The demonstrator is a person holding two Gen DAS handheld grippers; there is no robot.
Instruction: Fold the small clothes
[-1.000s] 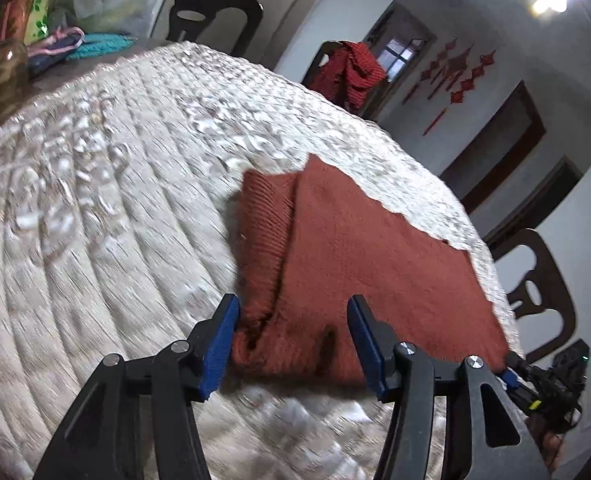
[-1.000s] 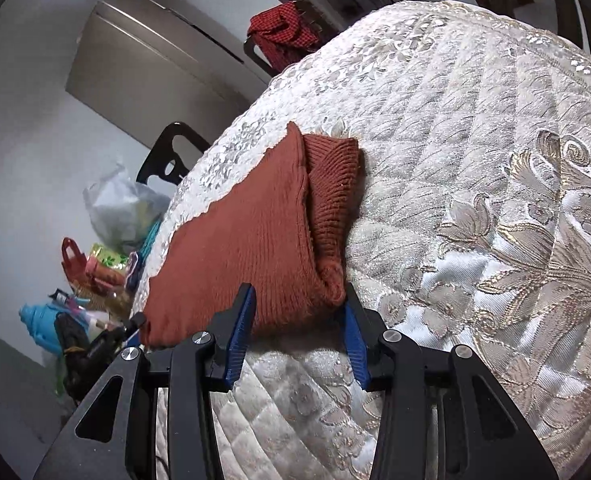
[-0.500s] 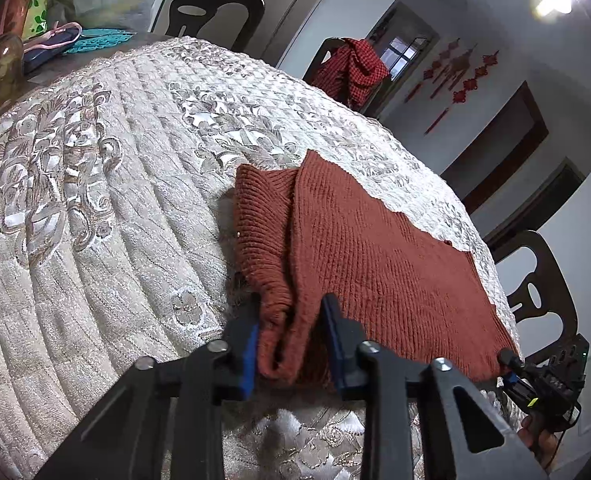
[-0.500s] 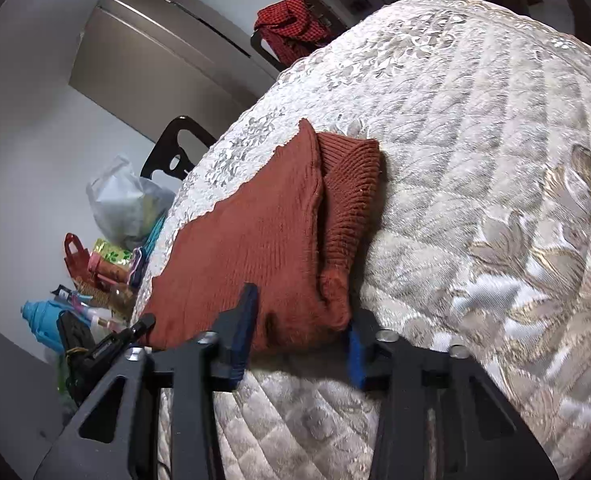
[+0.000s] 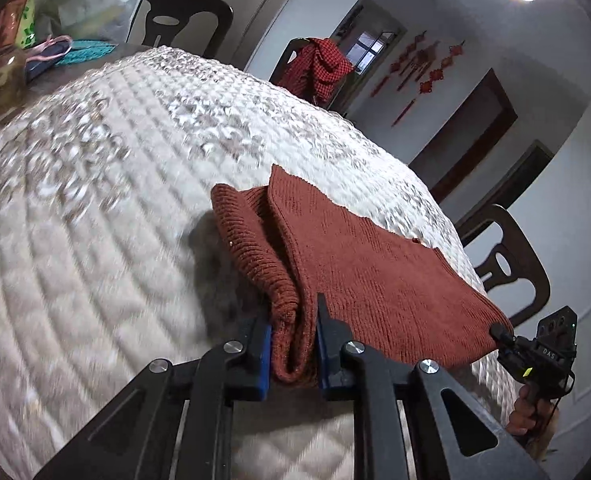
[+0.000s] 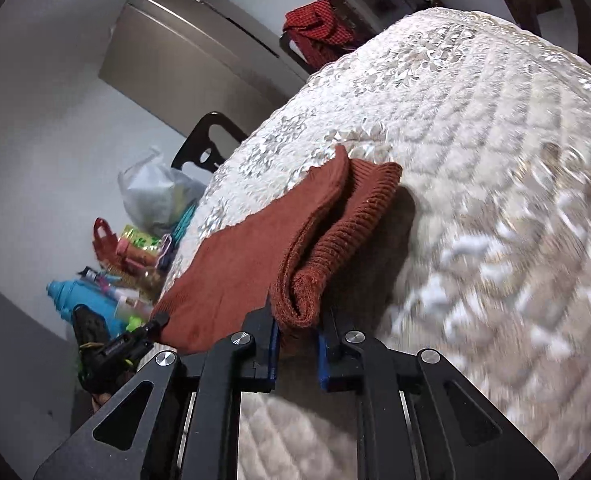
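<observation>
A rust-red knitted sweater (image 5: 375, 272) lies folded on the cream quilted table cover (image 5: 95, 220), its ribbed sleeve tucked along one side. My left gripper (image 5: 293, 320) has its jaws closing, and the blue pads press on the bunched near corner at the ribbed side. In the right wrist view the same sweater (image 6: 247, 256) has its other near corner pinched in my right gripper (image 6: 297, 320), whose jaws are also closing. The near edge hangs raised between the two grippers. Each view also catches the other gripper at the opposite corner: the right gripper (image 5: 499, 330) and the left gripper (image 6: 155, 320).
Dark wooden chairs (image 5: 507, 256) stand round the table, one with a red checked garment (image 5: 319, 64) draped on it. A plastic bag (image 6: 151, 196), a blue bottle (image 6: 75, 300) and other clutter sit at the table's far end. The quilted cover (image 6: 475, 160) stretches beyond the sweater.
Both grippers went from open, straddling the sweater's near corners, to pinched on them. The near edge has been bunched and lifted a little off the cover.
</observation>
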